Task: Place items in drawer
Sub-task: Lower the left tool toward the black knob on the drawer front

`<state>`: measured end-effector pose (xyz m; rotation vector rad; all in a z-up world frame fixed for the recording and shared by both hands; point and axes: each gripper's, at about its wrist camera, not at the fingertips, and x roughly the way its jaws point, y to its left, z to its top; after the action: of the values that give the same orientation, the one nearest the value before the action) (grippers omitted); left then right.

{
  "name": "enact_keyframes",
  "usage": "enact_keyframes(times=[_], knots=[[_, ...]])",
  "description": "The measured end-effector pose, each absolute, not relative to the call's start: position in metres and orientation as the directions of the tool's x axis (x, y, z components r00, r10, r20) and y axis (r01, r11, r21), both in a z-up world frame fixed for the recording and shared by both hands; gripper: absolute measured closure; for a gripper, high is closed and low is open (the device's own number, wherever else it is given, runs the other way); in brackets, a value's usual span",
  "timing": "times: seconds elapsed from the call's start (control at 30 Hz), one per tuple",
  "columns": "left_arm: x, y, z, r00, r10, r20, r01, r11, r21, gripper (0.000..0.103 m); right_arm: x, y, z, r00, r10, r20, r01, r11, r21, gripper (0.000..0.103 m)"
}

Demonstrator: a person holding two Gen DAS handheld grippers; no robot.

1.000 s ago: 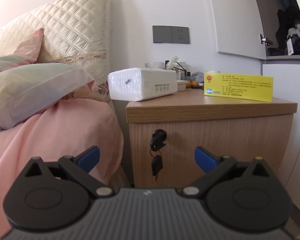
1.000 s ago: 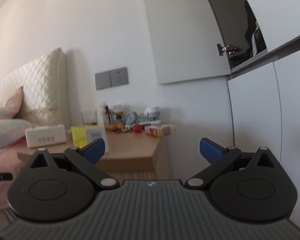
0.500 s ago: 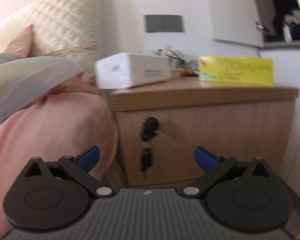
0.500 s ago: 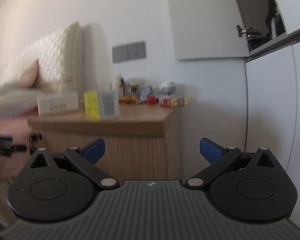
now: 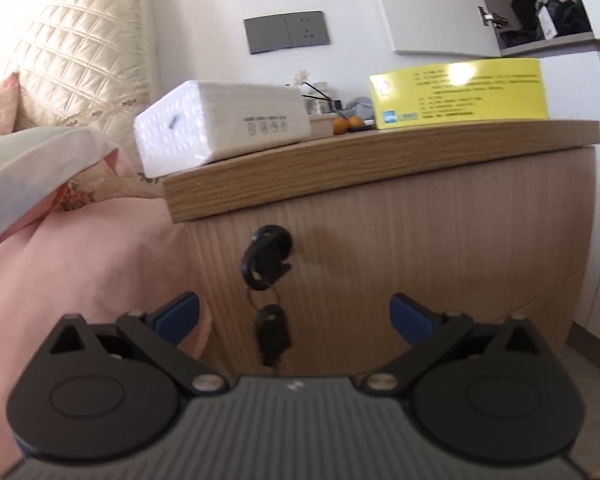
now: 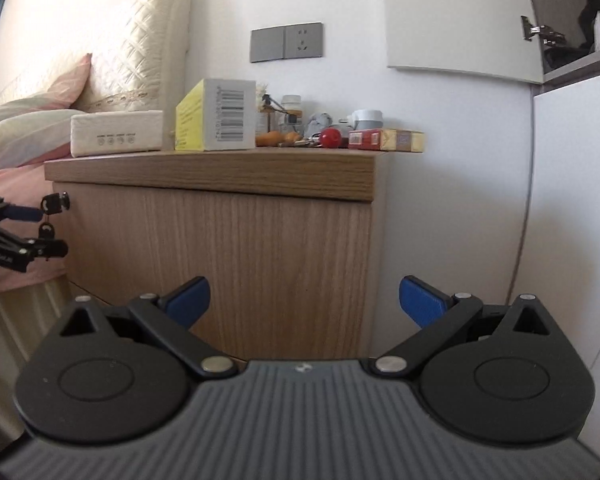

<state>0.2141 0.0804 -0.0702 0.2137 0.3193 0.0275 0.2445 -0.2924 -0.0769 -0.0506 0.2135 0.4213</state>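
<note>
We face the wooden nightstand (image 5: 380,184), its drawer front (image 5: 420,264) closed. Our left gripper (image 5: 294,316), jaws wide and empty, sits just before the key (image 5: 266,256). Our right gripper (image 6: 304,300), likewise spread, empty, faces the nightstand's side. On top: tissue pack (image 5: 220,120), yellow box (image 5: 460,94).

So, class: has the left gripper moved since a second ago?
Yes. The left gripper has closed in on the nightstand; the key in the drawer looms larger.

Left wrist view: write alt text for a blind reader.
The open left gripper faces a closed wooden nightstand drawer, lined up with its black key. On top sit a white tissue pack and a yellow box; pink bedding lies left.
</note>
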Motion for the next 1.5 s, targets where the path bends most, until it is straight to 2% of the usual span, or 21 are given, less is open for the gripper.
enact_keyframes(times=[0.7,1.5], knots=[[0.236,0.103,-0.066,0.942,-0.042,-0.333,0.105,0.979,0.172,0.001,0.263,-0.273,-0.074,0.900,0.392,-0.189,-0.396,0.918,0.015,0.000],[0.249,0.099,-0.072,0.939,-0.041,-0.342,0.113,0.975,0.193,0.000,0.272,-0.275,-0.072,0.894,0.415,-0.169,-0.417,0.908,0.025,0.000]])
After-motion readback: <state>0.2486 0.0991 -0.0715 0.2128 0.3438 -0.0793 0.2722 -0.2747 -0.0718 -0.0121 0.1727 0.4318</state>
